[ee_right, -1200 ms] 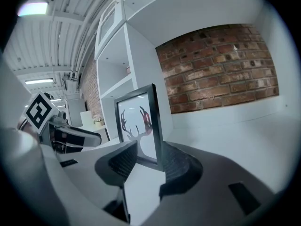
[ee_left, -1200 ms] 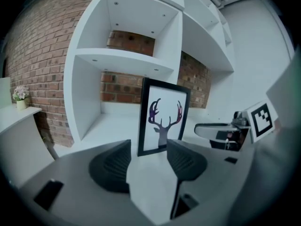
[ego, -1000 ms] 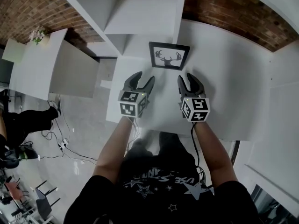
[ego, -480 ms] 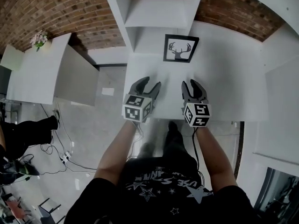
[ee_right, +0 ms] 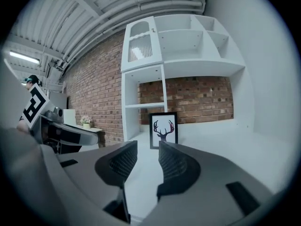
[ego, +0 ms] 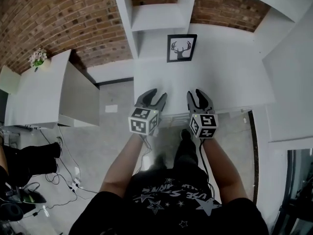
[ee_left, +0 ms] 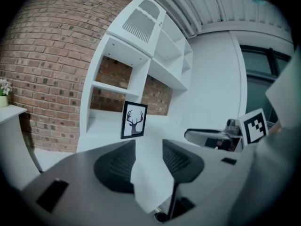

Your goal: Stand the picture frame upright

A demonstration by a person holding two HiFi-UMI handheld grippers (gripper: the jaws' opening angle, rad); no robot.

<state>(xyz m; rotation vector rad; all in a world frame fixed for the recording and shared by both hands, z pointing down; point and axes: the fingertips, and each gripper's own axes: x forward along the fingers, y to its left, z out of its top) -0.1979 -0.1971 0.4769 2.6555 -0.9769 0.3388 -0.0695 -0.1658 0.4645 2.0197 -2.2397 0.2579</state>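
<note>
The black-framed picture of a deer's antlered head (ego: 181, 48) is standing upright at the far side of the white worktop (ego: 230, 77). It is just in front of the white open shelf unit (ego: 156, 18), which backs onto the red brick wall (ego: 63, 18).

Both tools are well apart from it, down at the near edge of the worktop. The left gripper (ego: 157, 94) has its dark ribbed fingers (ee_left: 117, 166) released. They've just been closing in a little, but there's only bare white surface between them. Along that gripper's own line of sight the frame (ee_left: 134, 120) sits straight ahead, face on, slightly left of the gap.

Over to the right gripper (ego: 197, 94): fingers (ee_right: 176, 166) parted by a narrow gap, gripping nothing. The frame (ee_right: 163, 129) shows just above the fingertips, upright, with its bottom edge on the worktop.

The two grippers are side by side, not touching, both aimed toward the frame. Off to the left, a small pot of pale flowers (ego: 37, 58) stands on a white side cabinet (ego: 49, 82).
</note>
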